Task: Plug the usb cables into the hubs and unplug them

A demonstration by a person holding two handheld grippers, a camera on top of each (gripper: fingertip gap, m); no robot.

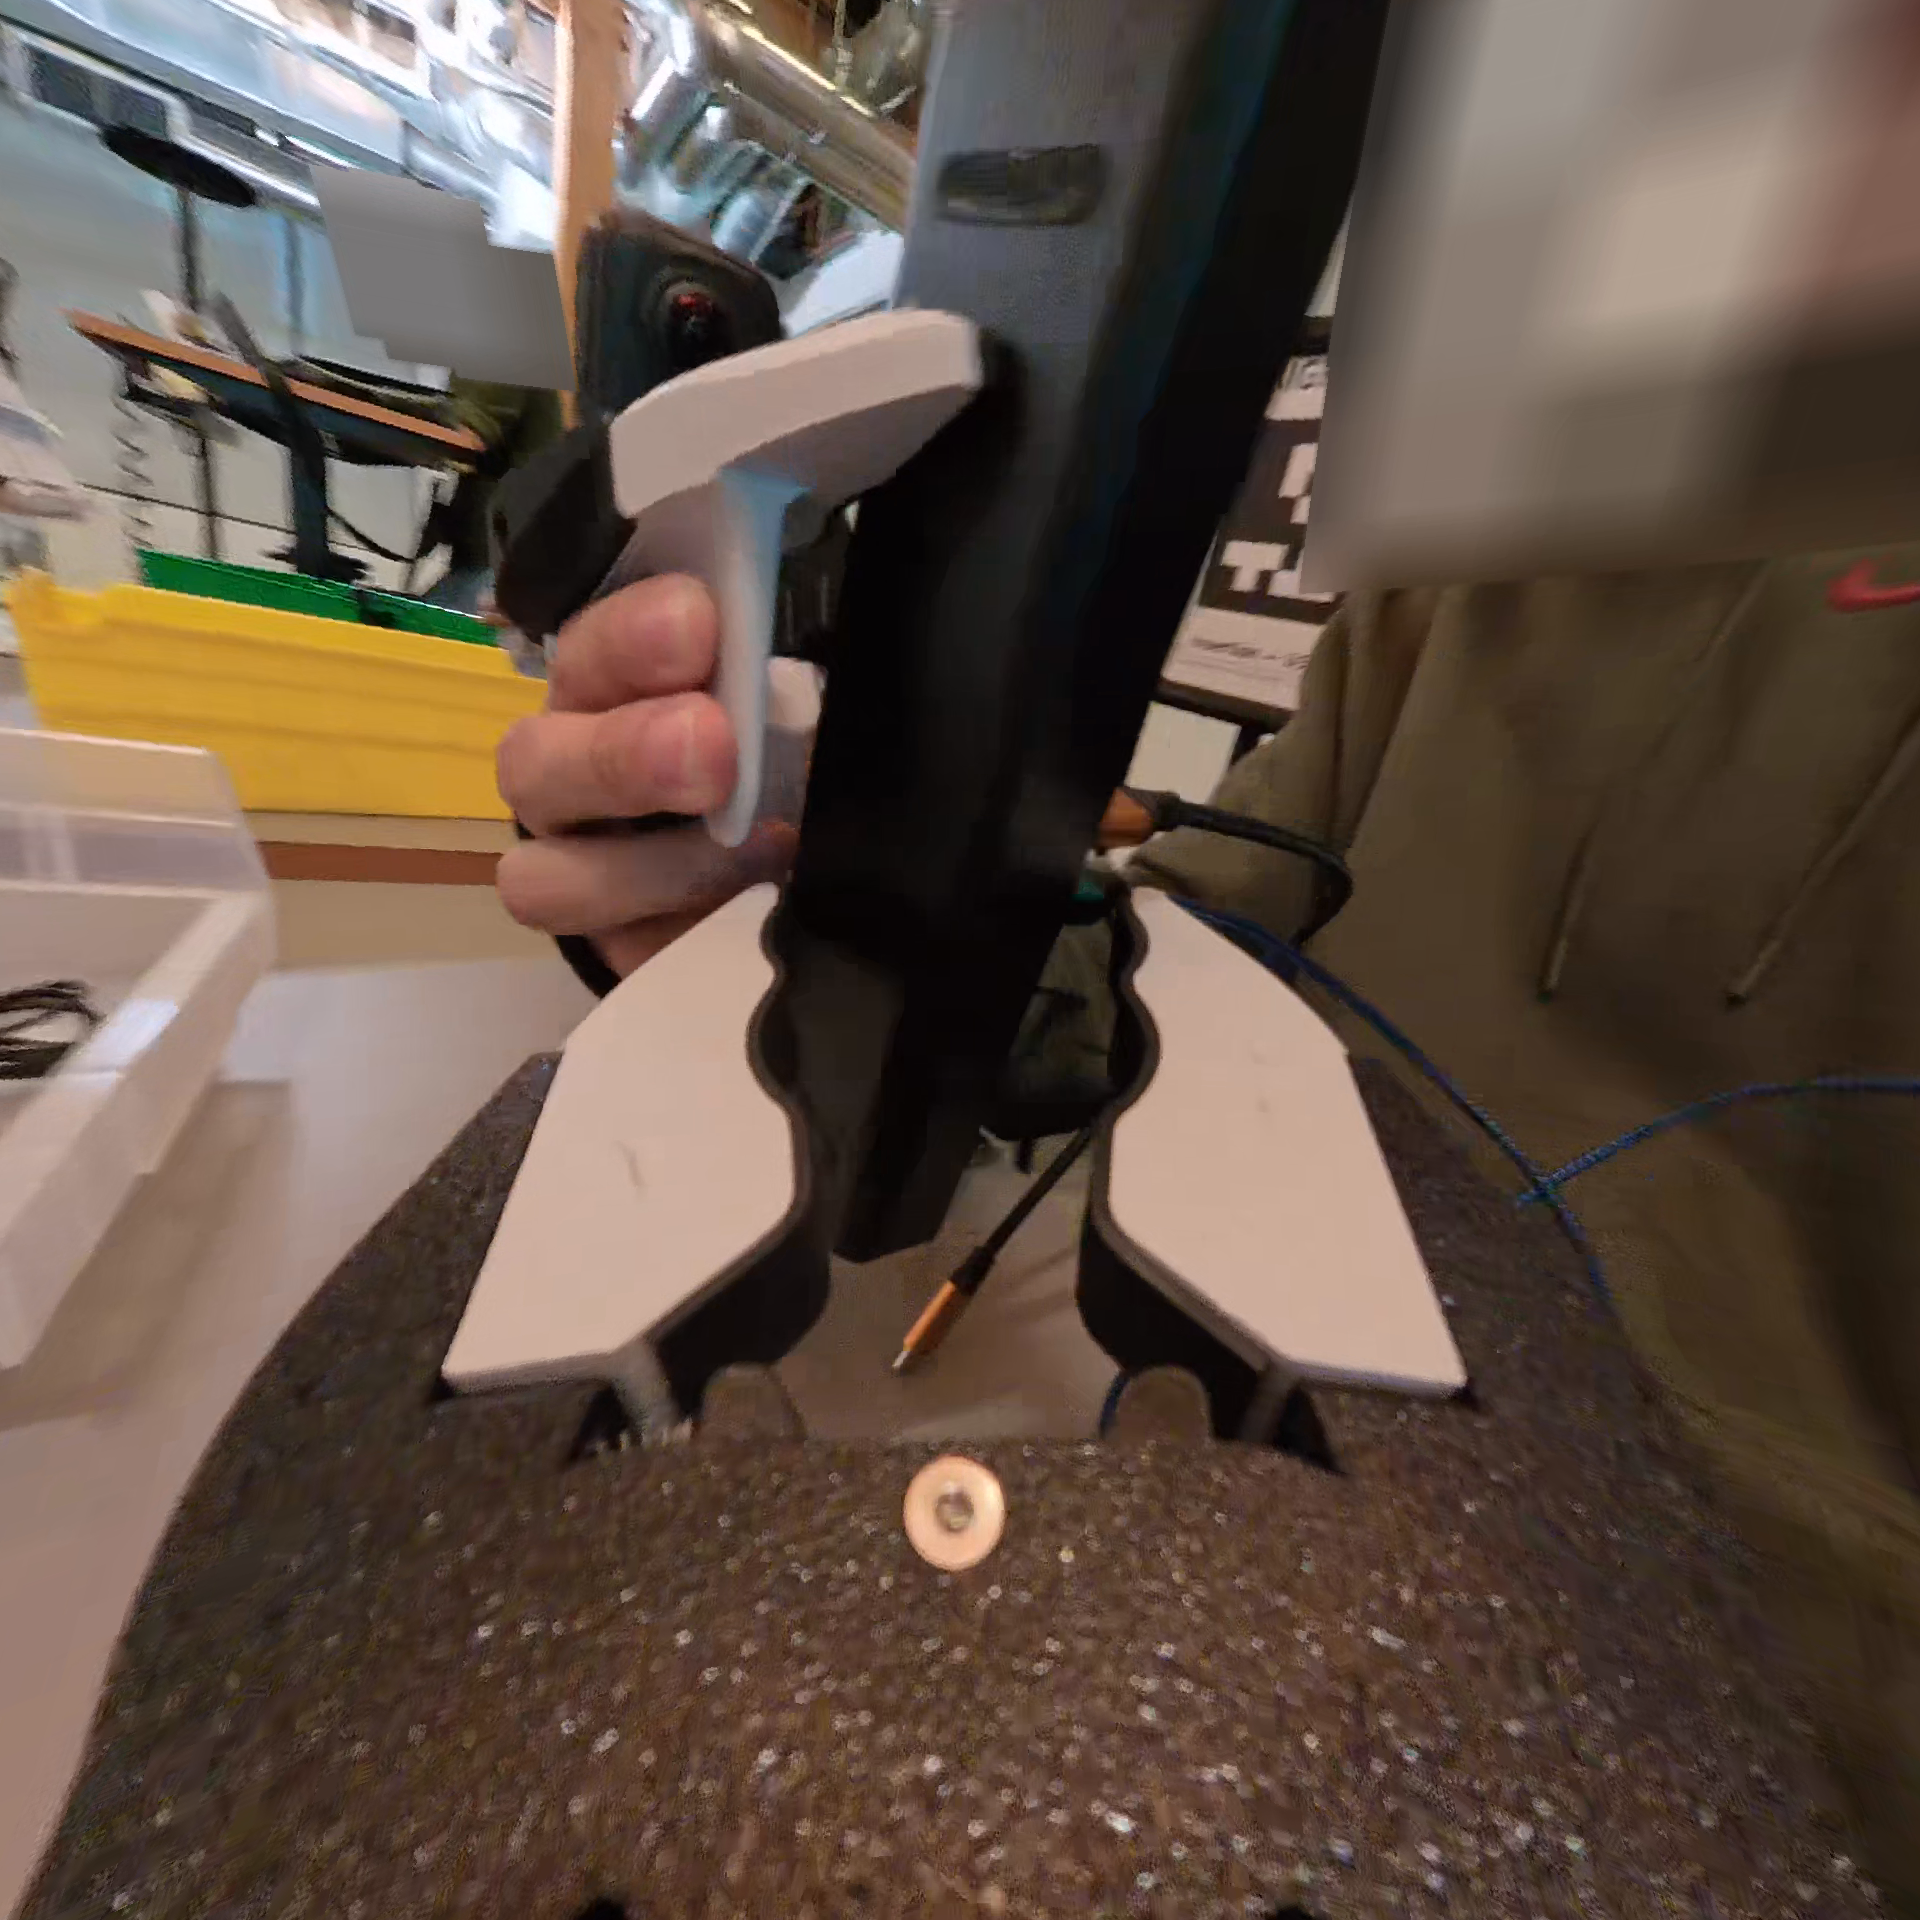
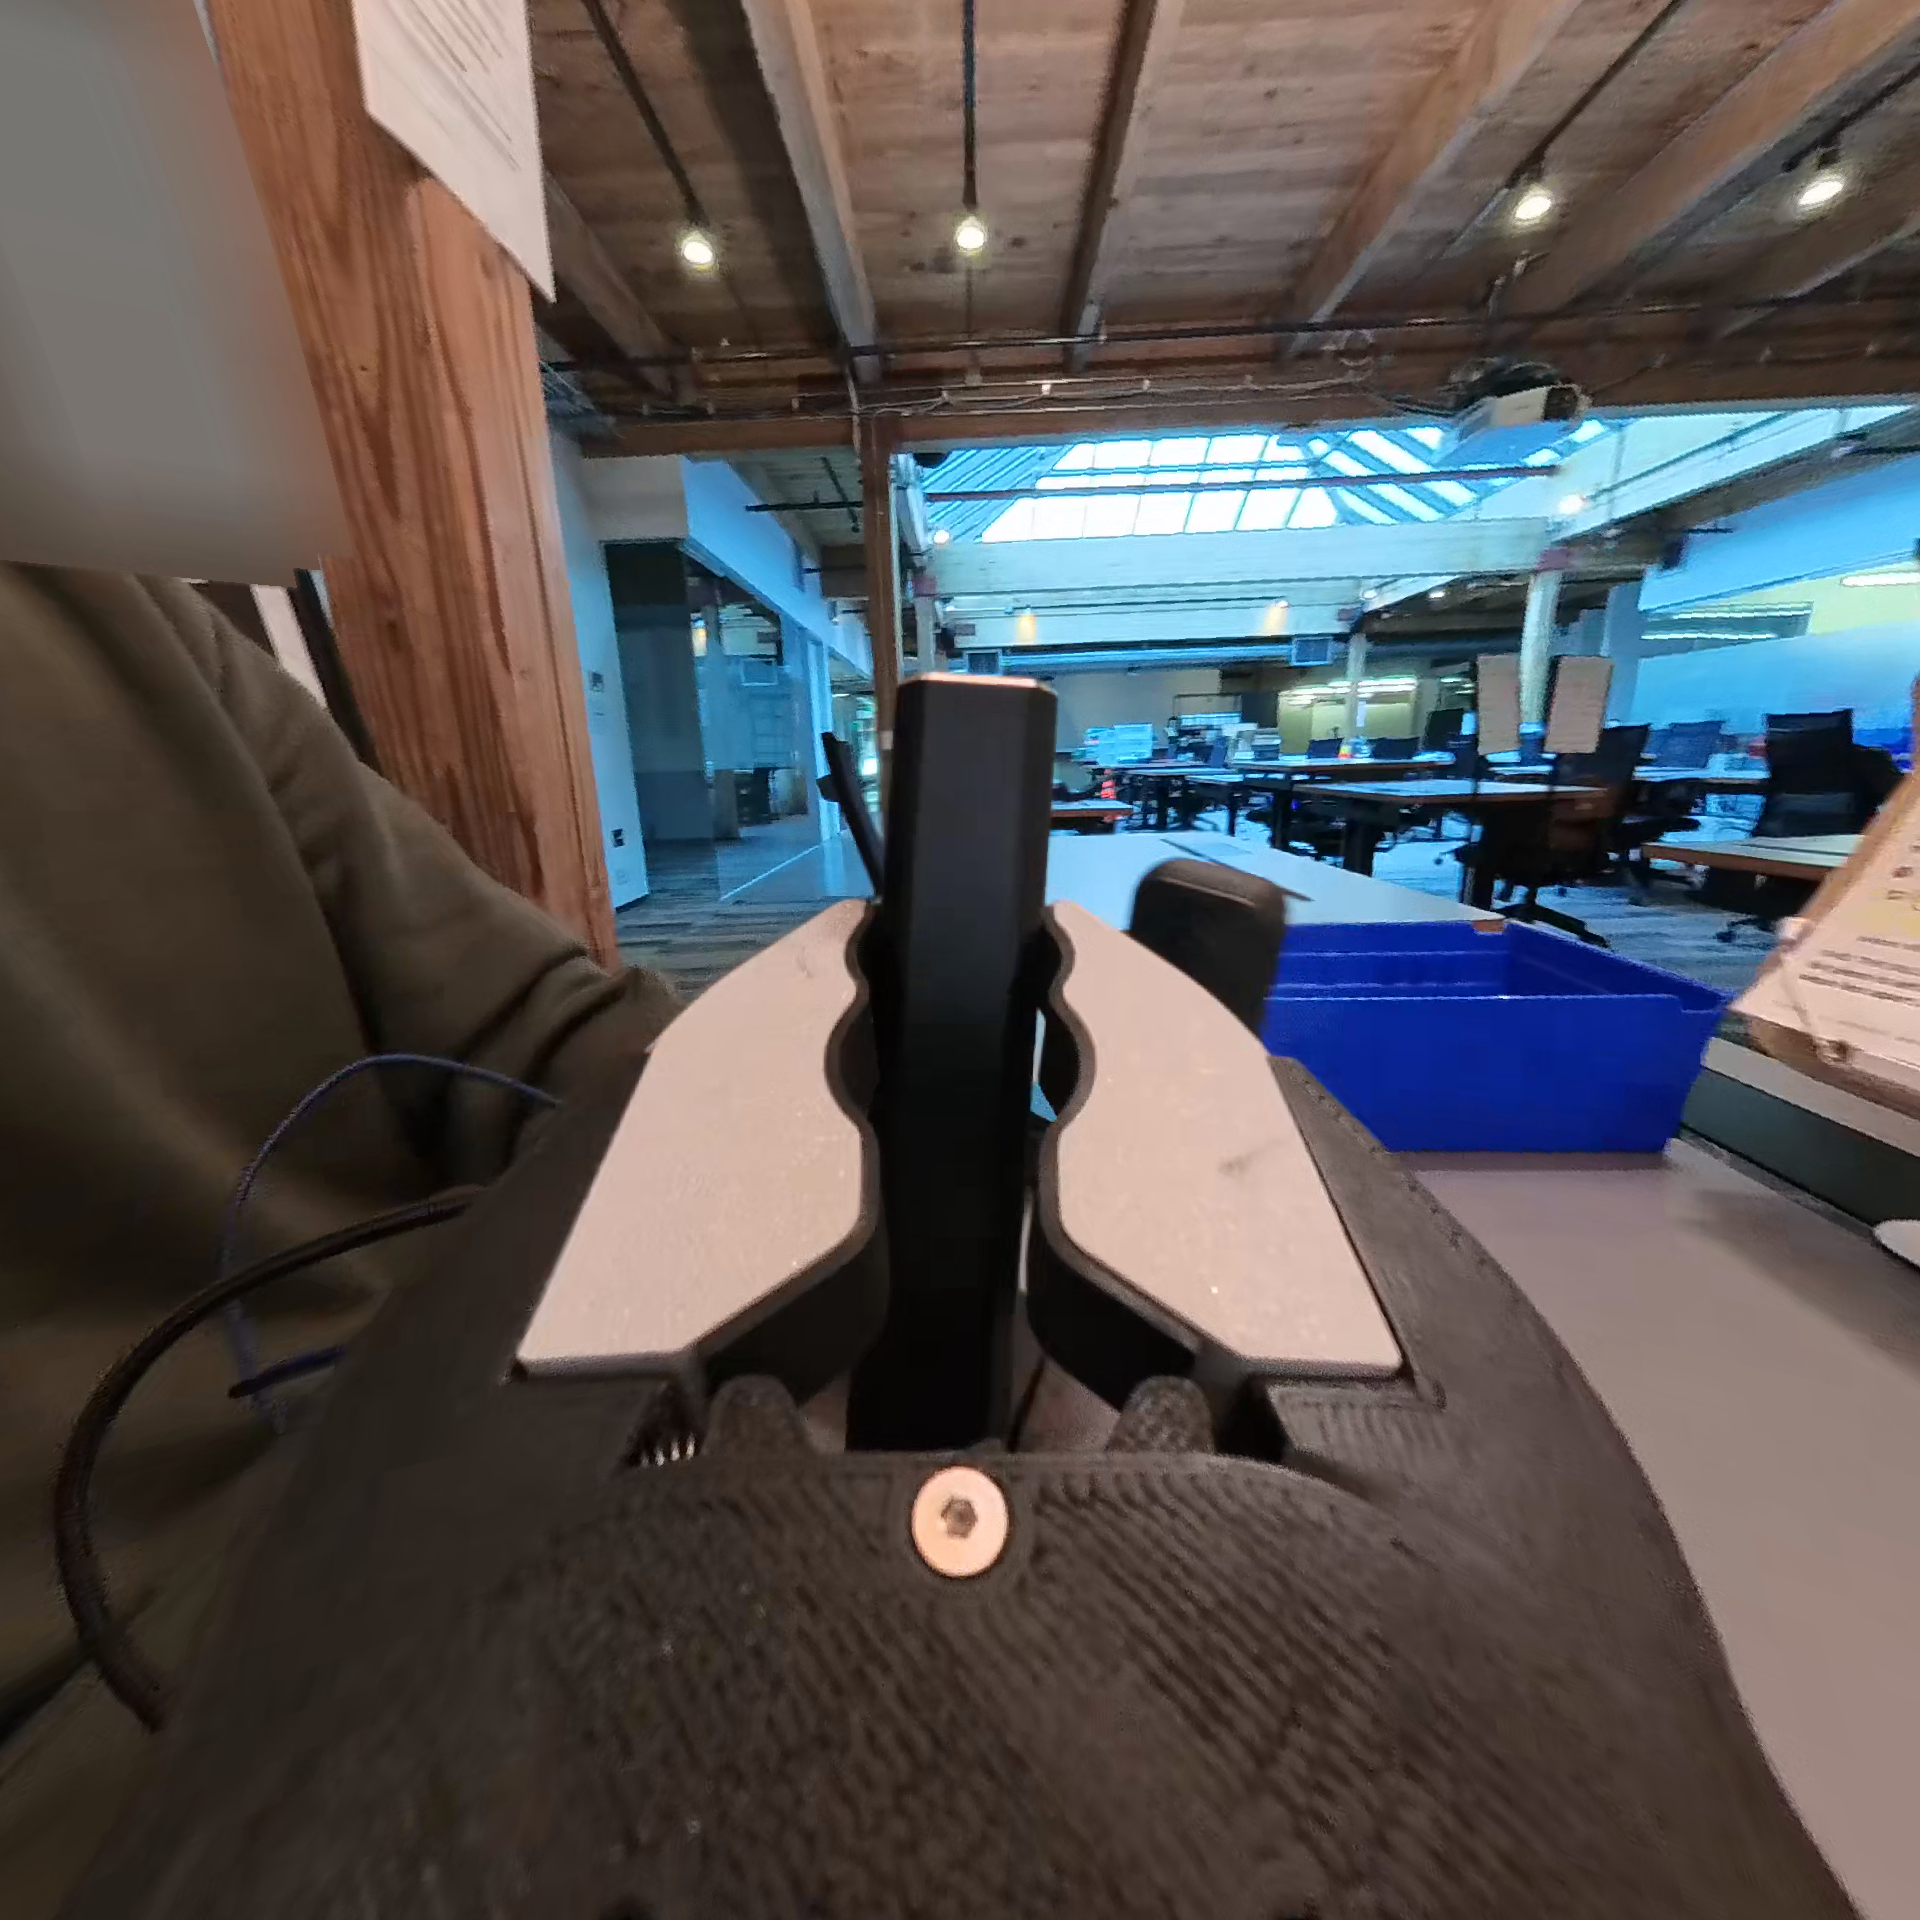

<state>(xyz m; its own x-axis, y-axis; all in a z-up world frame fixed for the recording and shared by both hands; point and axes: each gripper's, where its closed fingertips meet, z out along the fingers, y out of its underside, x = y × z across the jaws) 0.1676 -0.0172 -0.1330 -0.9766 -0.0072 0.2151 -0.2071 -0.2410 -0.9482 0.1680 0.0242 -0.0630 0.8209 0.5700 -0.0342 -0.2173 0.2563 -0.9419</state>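
Observation:
A long black bar-shaped hub (image 1: pixel 987 675) stands upright. In the right wrist view my right gripper (image 2: pixel 956 925) is shut on this hub (image 2: pixel 961 1039), which rises past the fingertips. In the left wrist view a hand holds that right gripper, and its white finger (image 1: pixel 790 416) presses on the hub's side. My left gripper (image 1: pixel 956 914) is open around the hub's lower end, with a gap on the right side. A black USB cable with a gold plug (image 1: pixel 935 1320) hangs free in that gap, tip down toward the table.
A yellow bin (image 1: pixel 260 707) and a clear plastic box (image 1: pixel 125 935) holding black cables stand at the left. A blue bin (image 2: pixel 1475 1039) sits on the grey table (image 2: pixel 1714 1351). A wooden post (image 2: pixel 436 520), a person's olive sweatshirt (image 1: pixel 1610 935) and a thin blue cord (image 1: pixel 1455 1091) are close. About 7 centimetres separates my left fingertips from my right.

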